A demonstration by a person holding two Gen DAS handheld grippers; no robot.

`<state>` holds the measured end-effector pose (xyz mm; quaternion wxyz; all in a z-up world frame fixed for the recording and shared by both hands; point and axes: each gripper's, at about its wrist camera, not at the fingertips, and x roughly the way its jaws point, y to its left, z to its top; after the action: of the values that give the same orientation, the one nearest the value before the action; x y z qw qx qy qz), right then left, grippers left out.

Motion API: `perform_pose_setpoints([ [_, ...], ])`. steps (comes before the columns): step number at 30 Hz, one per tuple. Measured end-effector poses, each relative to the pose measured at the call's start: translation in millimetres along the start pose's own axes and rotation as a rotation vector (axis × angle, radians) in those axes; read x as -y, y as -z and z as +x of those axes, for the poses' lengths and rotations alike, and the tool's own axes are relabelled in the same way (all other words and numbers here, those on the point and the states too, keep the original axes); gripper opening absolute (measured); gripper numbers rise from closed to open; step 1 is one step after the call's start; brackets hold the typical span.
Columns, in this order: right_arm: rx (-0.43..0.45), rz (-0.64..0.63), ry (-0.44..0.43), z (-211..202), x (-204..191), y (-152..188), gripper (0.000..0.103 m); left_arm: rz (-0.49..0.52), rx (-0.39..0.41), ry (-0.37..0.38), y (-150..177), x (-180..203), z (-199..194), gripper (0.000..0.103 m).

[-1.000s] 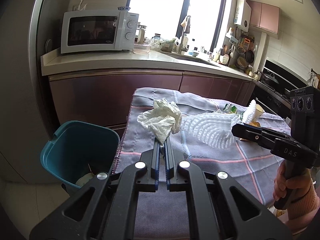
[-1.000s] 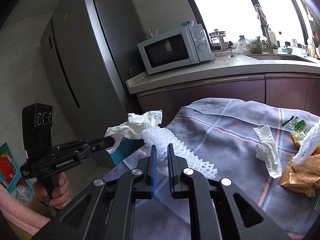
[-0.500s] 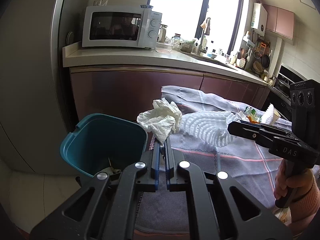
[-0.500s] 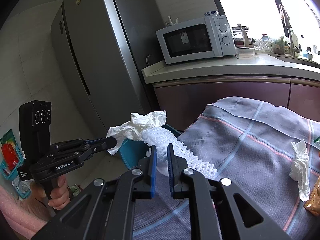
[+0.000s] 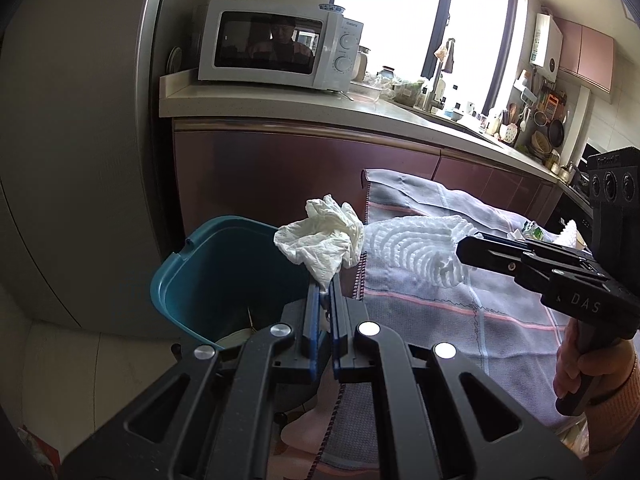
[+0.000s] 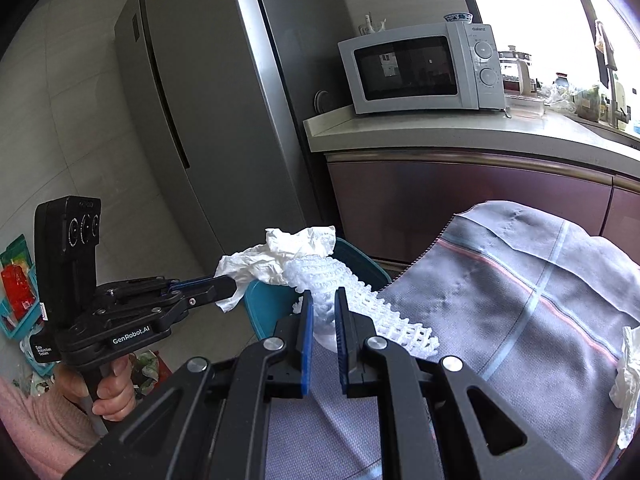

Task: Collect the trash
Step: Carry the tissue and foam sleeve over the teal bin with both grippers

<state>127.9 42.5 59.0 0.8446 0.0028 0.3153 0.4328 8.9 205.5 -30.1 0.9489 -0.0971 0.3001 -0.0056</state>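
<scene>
My left gripper (image 5: 325, 285) is shut on a crumpled white tissue (image 5: 320, 236), which hangs over the near rim of the teal trash bin (image 5: 188, 276). My right gripper (image 6: 323, 298) is shut on a white foam fruit net (image 6: 336, 280), held at the table's left edge beside the tissue (image 6: 280, 256). From the left wrist view the right gripper (image 5: 464, 249) grips the net (image 5: 416, 244) above the grey checked cloth (image 5: 460, 320). From the right wrist view the left gripper (image 6: 230, 285) sits in front of the bin (image 6: 264, 308).
Another crumpled tissue (image 6: 628, 384) lies on the cloth (image 6: 520, 320) at the right. A grey fridge (image 6: 192, 100) stands behind the bin. A counter with a white microwave (image 5: 276, 46) runs behind the table. More wrappers (image 5: 532, 234) lie at the table's far end.
Both grippers have carried the tissue and the foam net leftward off the table toward the teal bin. The tissue now hangs over the bin's rim. Both grips are unchanged.
</scene>
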Motion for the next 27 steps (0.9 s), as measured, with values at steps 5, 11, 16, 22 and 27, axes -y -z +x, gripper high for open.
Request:
perform_pose_setpoints([
  [5,-0.027,-0.031,-0.007,19,-4,-9,0.009,-0.014,-0.012,-0.028,0,-12,7,0.005],
  [11,-0.07,-0.062,-0.009,45,-11,-15,0.009,-0.037,-0.039,-0.062,2,-27,21,0.005],
  [16,-0.111,-0.075,-0.019,65,-16,-18,0.009,-0.058,-0.064,-0.081,4,-39,36,0.005],
  [22,-0.153,-0.096,-0.023,91,-21,-21,0.009,-0.068,-0.089,-0.103,9,-46,49,0.005],
  [27,-0.194,-0.096,-0.019,112,-24,-22,0.009,-0.081,-0.108,-0.115,12,-49,60,0.005],
])
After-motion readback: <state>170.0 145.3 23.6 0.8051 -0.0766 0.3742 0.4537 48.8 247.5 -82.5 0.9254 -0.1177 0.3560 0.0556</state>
